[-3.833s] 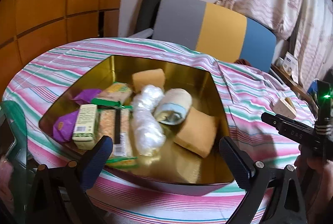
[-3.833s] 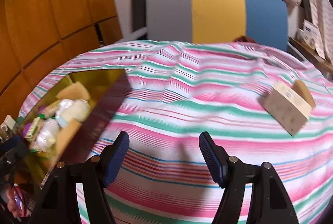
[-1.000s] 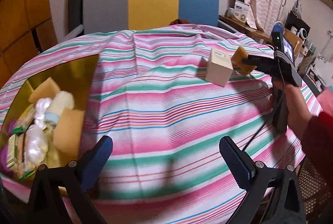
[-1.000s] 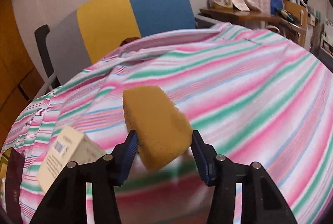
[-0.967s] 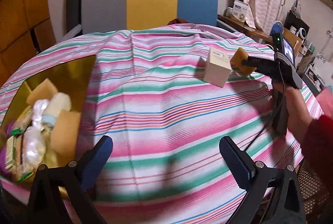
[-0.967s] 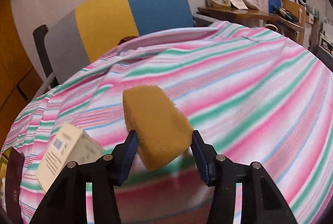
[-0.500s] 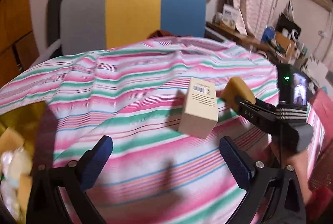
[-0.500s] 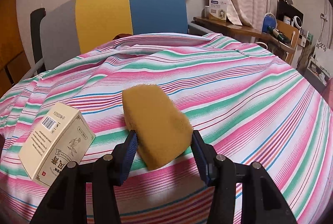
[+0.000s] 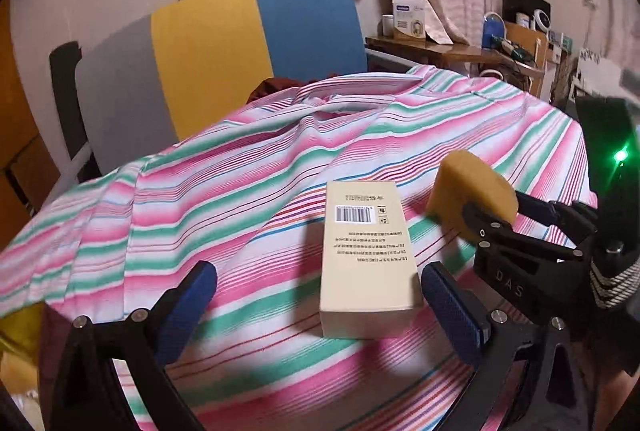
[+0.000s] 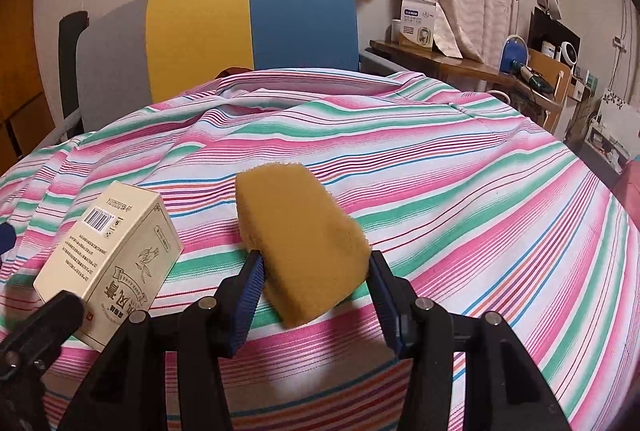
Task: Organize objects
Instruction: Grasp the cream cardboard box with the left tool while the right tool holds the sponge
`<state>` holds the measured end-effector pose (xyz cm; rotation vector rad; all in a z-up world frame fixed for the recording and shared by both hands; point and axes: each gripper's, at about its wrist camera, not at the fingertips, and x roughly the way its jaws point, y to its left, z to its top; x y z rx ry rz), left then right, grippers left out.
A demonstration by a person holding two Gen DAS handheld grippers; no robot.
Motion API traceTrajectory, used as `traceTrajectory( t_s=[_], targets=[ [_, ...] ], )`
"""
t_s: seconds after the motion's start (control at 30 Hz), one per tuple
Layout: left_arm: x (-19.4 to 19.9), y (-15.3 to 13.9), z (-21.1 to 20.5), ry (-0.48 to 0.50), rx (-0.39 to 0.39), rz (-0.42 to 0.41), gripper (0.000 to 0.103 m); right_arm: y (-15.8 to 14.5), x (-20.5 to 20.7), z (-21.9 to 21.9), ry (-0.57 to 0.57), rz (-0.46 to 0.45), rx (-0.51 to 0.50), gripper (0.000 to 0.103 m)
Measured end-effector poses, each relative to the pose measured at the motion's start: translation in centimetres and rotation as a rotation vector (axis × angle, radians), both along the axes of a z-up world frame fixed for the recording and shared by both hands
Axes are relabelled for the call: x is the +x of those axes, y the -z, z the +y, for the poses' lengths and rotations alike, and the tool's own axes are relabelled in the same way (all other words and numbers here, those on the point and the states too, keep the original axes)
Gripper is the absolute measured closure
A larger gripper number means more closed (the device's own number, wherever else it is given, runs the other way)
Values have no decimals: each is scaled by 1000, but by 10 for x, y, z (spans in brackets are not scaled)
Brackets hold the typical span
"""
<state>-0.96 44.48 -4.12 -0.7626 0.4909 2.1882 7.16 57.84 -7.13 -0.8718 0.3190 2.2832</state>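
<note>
Where striped tablecloth [image 10: 440,167] spreads, tricolour chair [image 10: 224,27] behind

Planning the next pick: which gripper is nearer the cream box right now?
Left. The left gripper is open right at the cream box, one finger almost beside it. The right gripper sits off to its side, shut on the yellow sponge.

Left gripper [image 9: 316,311] and right gripper [image 10: 316,295]: black frames with silver screws, blue ribbed finger pads; right unit, at right of frame, bears white "DAS" lettering and green indicator light.
</note>
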Motion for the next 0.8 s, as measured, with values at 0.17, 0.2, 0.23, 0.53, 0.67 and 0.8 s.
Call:
traceTrajectory(
  t_s=[0.17,0.2,0.23,0.53,0.67,0.8],
  targets=[
    [4,-6,-2,48,60,-41,0,0,4,2,13,18,-2,51],
    [3,-5,2,55,49,-48,0,0,4,2,18,19,-2,51],
    [2,-4,6,52,31,-46,0,0,4,2,19,19,-4,51],
    [-15,23,25,64,-33,-132,29,1,5,2,30,21,-2,50],
    [-21,29,20,58,-29,-186,53,0,3,-4,19,13,32,50],
    [-21,29,8,35,-18,-190,53,-3,3,-10,-24,29,52,50]
  ],
)
